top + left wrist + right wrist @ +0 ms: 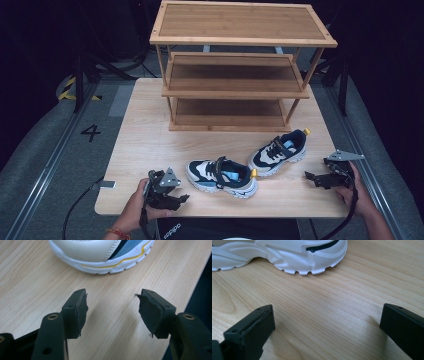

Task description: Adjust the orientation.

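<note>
While the left tongs (184, 198) are standing part open with nothing between them, the near shoe (222, 177) is lying just beyond on the counter (145, 150), long axis crosswise, toe pointing left. The right tongs (310, 176) are gaping wide, empty. The far shoe (278, 151) is angling toward the rack (235, 92). A floor mark is reading "4" (90, 132).

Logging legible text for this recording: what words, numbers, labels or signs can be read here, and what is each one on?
"4": a black numeral on the grey floor left of the table, at.
White lettering on the person's dark clothing at the bottom edge: seen upside down, too blurred to read.
The yellow-and-black striped marking on the floor bears no words.
No readable text on the shoes or the shelf rack.
</note>
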`<state>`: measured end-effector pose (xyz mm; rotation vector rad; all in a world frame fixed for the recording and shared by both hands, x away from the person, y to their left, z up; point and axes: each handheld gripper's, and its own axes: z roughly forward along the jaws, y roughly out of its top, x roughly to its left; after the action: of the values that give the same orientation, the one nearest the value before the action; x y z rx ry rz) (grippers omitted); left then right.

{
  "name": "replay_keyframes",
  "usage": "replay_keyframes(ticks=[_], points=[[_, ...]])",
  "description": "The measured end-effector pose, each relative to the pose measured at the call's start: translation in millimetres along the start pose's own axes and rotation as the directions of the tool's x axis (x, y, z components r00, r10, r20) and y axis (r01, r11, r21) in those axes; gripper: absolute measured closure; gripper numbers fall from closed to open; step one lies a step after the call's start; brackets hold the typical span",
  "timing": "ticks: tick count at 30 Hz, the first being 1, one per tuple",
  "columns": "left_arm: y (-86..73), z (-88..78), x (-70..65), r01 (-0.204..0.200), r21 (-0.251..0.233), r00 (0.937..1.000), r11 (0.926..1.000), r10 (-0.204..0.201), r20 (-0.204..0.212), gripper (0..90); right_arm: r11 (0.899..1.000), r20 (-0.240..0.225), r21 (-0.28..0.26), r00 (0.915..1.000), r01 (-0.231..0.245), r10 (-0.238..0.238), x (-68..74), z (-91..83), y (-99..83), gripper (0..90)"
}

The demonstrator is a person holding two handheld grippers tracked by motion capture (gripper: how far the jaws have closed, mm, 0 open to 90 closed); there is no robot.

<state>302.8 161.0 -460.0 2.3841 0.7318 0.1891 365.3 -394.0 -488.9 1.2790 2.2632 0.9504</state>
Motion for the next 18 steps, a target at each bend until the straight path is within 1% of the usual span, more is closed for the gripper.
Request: replay_keyframes(ticks=[1, 3, 5, 6, 7, 9, 10, 11, 13, 15, 17, 18], points=[[1.8, 2.3, -0.8, 0.006, 0.002, 0.9999, 1.0, -0.006, 0.014, 42.1, 1.0, 0.0, 0.0, 1.0, -0.001, 0.001, 0.0, -0.1, -0.1, 0.0], [5.7, 5.7, -4.6, -0.024, 0.023, 0.9995, 0.9994, 0.024, -0.021, 42.6, 1.0, 0.0, -0.001, 1.0, -0.003, 0.003, 0.0, -0.3, -0.2, 0.0], [8.2, 8.1, -3.6, -0.016, -0.001, 0.9997, 0.9999, 0.016, -0.017, 42.7, 1.0, 0.0, 0.0, 1.0, -0.003, 0.003, 0.0, -0.3, -0.2, 0.0], [10.5, 8.8, -2.6, -0.012, 0.001, 0.9994, 0.9999, 0.012, -0.033, 44.1, 1.0, 0.0, -0.001, 1.0, -0.002, 0.002, 0.0, -0.3, -0.2, 0.0], [13.1, 9.9, -0.5, -0.015, -0.002, 0.9991, 0.9999, 0.015, -0.04, 44.4, 1.0, 0.0, -0.001, 1.0, -0.003, 0.003, 0.0, -0.3, -0.2, 0.0], [14.4, 10.5, 1.2, -0.008, -0.009, 0.9994, 0.9999, 0.007, -0.033, 44.3, 1.0, 0.0, -0.001, 1.0, -0.003, 0.003, 0.0, -0.3, -0.2, 0.0], [18.2, 12.6, 4.5, 0.007, -0.029, 0.9994, 0.9996, -0.008, -0.033, 44.3, 1.0, 0.0, -0.001, 1.0, -0.003, 0.003, 0.0, -0.3, -0.2, 0.0], [20.7, 13.6, 6.0, -0.003, -0.021, 0.9989, 0.9998, 0.002, -0.047, 44.4, 1.0, 0.0, -0.001, 1.0, -0.003, 0.003, 0.0, -0.3, -0.2, 0.0], [24.8, 16.6, 10.5, -0.003, -0.022, 0.998, 0.9998, 0.002, -0.064, 45.1, 1.0, 0.0, -0.001, 1.0, -0.002, 0.002, 0.0, -0.3, -0.2, 0.0], [28.6, 19.0, 18.1, 0.024, -0.048, 0.9978, 0.9986, -0.027, -0.06, 45.3, 1.0, 0.0, -0.001, 1.0, -0.003, 0.003, 0.0, -0.3, -0.2, 0.0], [34.2, 23.3, 25.1, 0.028, -0.045, 0.997, 0.9986, -0.031, -0.071, 45.3, 1.0, 0.0, -0.001, 1.0, -0.002, 0.002, 0.0, -0.3, -0.2, 0.0], [36.1, 25.0, 27.4, 0.035, -0.049, 0.9971, 0.9982, -0.038, -0.066, 45.2, 1.0, 0.0, -0.001, 1.0, -0.003, 0.003, 0.0, -0.3, -0.2, 0.0]])
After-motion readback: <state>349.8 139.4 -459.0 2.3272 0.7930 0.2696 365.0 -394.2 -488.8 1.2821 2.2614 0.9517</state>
